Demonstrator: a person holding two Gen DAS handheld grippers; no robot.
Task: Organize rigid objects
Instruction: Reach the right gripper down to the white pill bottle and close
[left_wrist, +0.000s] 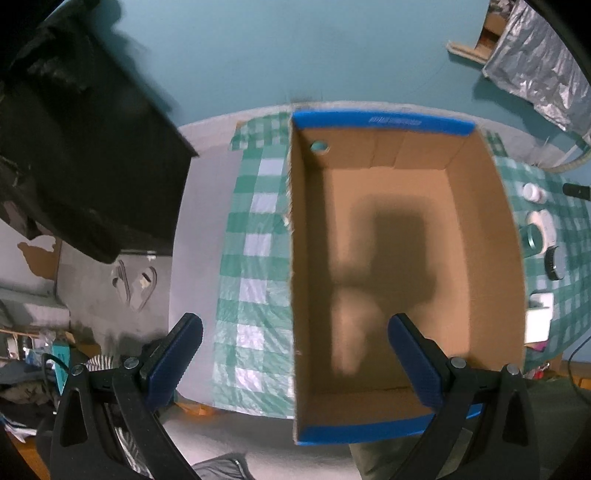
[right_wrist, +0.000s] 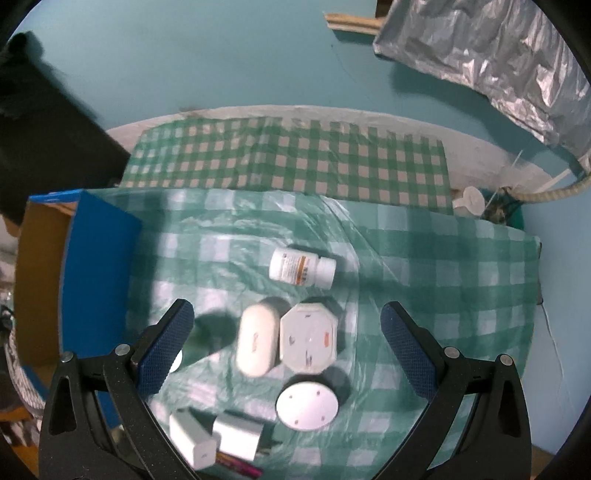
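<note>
While the left gripper (left_wrist: 295, 354) hangs over the cardboard box (left_wrist: 406, 258) with its blue-padded fingers (left_wrist: 417, 362) spread wide and nothing between them, its shadow falls on the bare brown floor of the box. The box has blue trim along its near and far rims and sits on a green-and-white checked cloth (left_wrist: 255, 258) that covers the table. A round hole shows in the far wall of the box near its left corner. To the right of the box, in the left wrist view, several small white things lie on the cloth, blurred.

The right gripper (right_wrist: 286, 343) hovers above those things, jaws likewise released and wide apart, grasping nothing. Between its fingers (right_wrist: 166, 343) lie an oval white case (right_wrist: 256, 341) and, touching its right side, an octagonal white box (right_wrist: 309, 338). Just nearer the camera sits a round white lid-like disc (right_wrist: 306, 406). Beyond them a white pill bottle (right_wrist: 301, 267) lies on its side, cap pointing right. At the lower left of this view two white charger blocks (right_wrist: 214, 439) lie close together, with a pink strip under them that I cannot identify. The blue outer wall of the cardboard box stands at the left edge of this view, just beside the left finger. A crumpled silver foil sheet (right_wrist: 491, 62) hangs against the teal wall (right_wrist: 221, 55) behind the table
</note>
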